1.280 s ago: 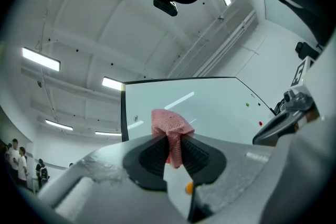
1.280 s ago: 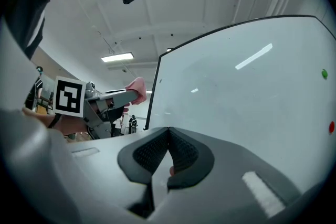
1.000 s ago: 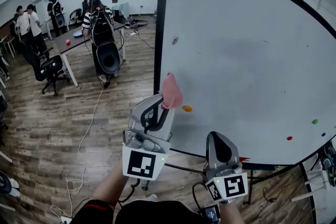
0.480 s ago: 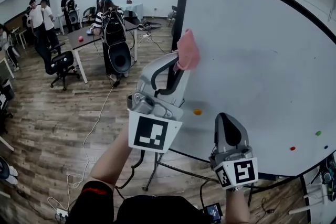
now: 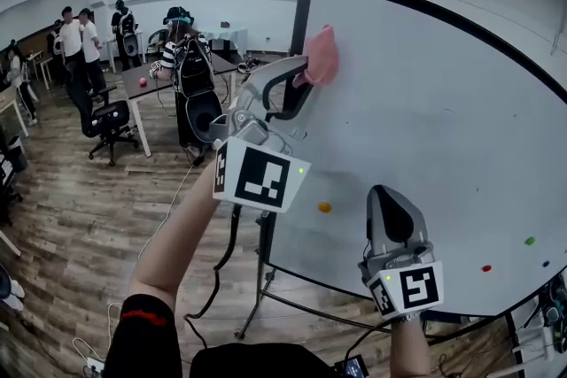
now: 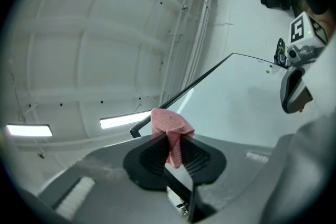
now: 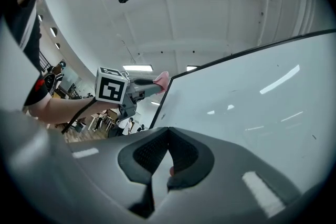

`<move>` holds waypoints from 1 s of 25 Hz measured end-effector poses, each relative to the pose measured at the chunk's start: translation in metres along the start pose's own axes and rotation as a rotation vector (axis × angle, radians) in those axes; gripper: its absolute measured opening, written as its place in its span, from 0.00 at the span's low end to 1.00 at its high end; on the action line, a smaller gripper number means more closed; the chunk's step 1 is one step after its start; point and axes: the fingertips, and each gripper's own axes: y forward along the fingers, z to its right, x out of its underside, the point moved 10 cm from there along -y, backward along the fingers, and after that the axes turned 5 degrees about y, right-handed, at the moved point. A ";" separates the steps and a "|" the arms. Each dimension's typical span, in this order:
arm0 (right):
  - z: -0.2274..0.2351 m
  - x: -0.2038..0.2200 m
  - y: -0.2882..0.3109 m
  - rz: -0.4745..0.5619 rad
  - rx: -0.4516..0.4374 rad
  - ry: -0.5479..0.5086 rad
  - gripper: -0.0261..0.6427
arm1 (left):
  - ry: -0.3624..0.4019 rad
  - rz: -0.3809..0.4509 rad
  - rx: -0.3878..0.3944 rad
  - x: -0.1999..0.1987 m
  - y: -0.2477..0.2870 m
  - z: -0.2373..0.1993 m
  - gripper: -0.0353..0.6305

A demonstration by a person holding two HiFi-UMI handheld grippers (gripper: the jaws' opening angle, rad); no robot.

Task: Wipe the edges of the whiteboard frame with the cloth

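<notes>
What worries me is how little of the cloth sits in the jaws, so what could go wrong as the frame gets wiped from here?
1. The left gripper seems to pinch only a narrow fold of the cloth at the top corner of the frame; dragging along the edge may pull it free.
2. That gripper's cable hangs beside the whiteboard's stand and might snag on it.

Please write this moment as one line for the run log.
step: frame wiping | left gripper: shut on pink cloth | cloth: at whiteboard frame, left edge, near top | right gripper: shut, lower, away from frame
</notes>
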 end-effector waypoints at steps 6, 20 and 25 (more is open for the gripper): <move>-0.006 -0.011 -0.003 0.020 0.000 -0.054 0.04 | 0.121 -0.013 0.004 -0.013 0.015 -0.022 0.12; -0.016 -0.030 0.010 0.036 0.001 -0.131 0.04 | 0.552 -0.086 0.038 -0.040 0.062 -0.081 0.12; -0.022 -0.041 0.017 0.030 -0.010 -0.161 0.04 | 0.623 -0.116 0.055 -0.041 0.066 -0.085 0.12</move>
